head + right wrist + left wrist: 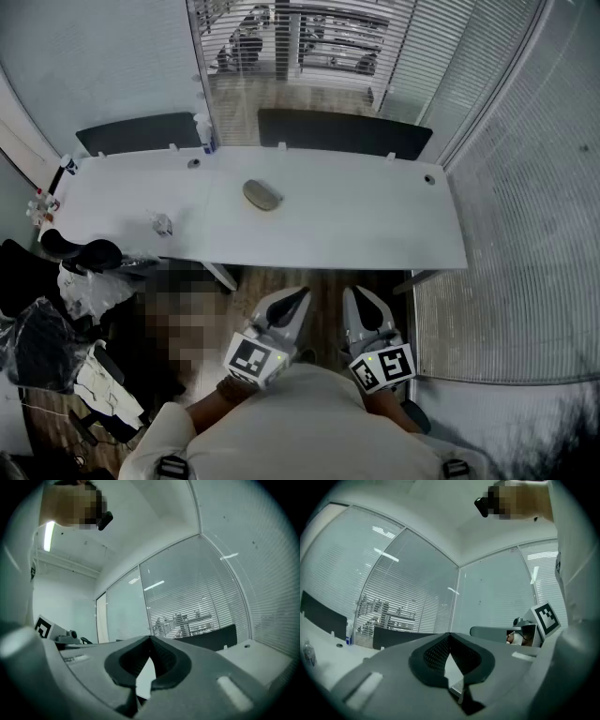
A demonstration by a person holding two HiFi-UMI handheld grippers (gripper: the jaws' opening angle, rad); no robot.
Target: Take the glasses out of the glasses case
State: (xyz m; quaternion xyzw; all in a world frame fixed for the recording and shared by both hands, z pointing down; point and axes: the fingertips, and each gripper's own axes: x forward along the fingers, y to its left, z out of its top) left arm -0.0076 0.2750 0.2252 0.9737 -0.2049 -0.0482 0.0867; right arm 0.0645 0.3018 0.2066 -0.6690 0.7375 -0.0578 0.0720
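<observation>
While the left gripper (301, 295) and right gripper (356, 294) have jaws closed empty, the glasses case (262, 195) lies slanted crosswise

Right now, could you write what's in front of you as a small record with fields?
Surface: white table
Case: glasses case lying near the table's middle, apparently closed
Glasses: not visible
Left: left gripper shut, empty, held short of the table
Right: right gripper shut, empty, held short of the table
Other: bottle at the far edge
</observation>
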